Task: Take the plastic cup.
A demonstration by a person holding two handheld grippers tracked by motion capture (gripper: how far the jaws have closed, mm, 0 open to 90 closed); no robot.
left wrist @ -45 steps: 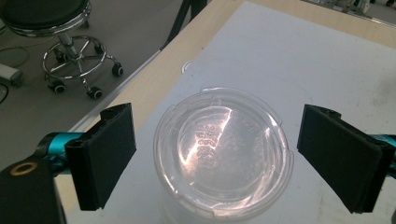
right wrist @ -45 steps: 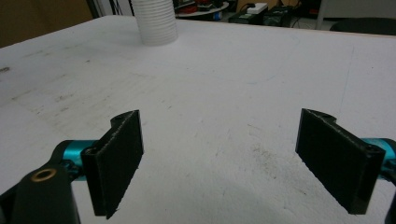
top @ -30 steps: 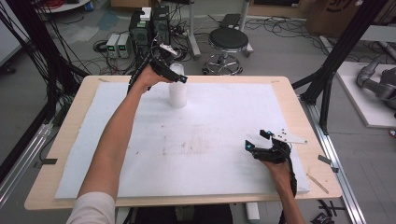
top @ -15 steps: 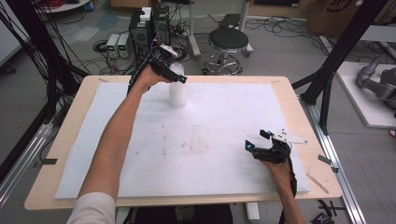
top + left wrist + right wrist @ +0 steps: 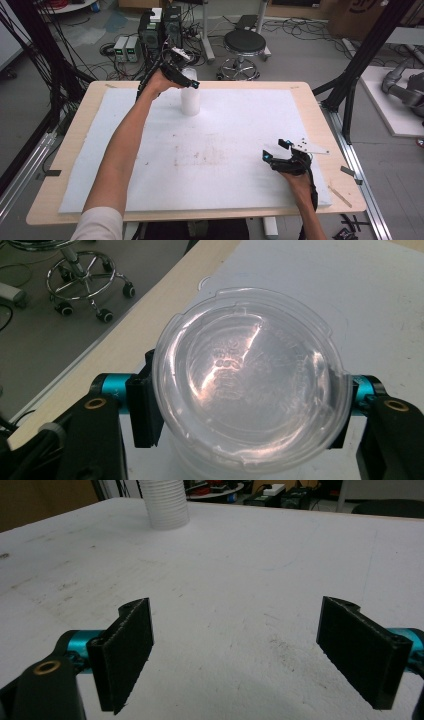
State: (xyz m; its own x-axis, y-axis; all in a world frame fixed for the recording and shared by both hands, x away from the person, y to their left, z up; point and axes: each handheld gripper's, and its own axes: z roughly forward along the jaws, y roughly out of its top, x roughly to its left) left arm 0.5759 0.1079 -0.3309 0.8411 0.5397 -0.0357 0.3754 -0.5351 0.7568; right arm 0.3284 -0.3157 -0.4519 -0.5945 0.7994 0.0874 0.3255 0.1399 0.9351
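A stack of white ribbed cups stands at the far middle of the white foam board; its lower part also appears in the right gripper view. On top of it sits a clear round plastic lid. My left gripper comes down over the stack, and in its own view both jaws press the lid's rim from either side. My right gripper rests low over the board's near right, open wide, with nothing between its pads.
The board lies on a wooden table, and its far edge runs just behind the stack. Beyond it are a black stool, electronics boxes and floor cables. Black frame posts stand to the right.
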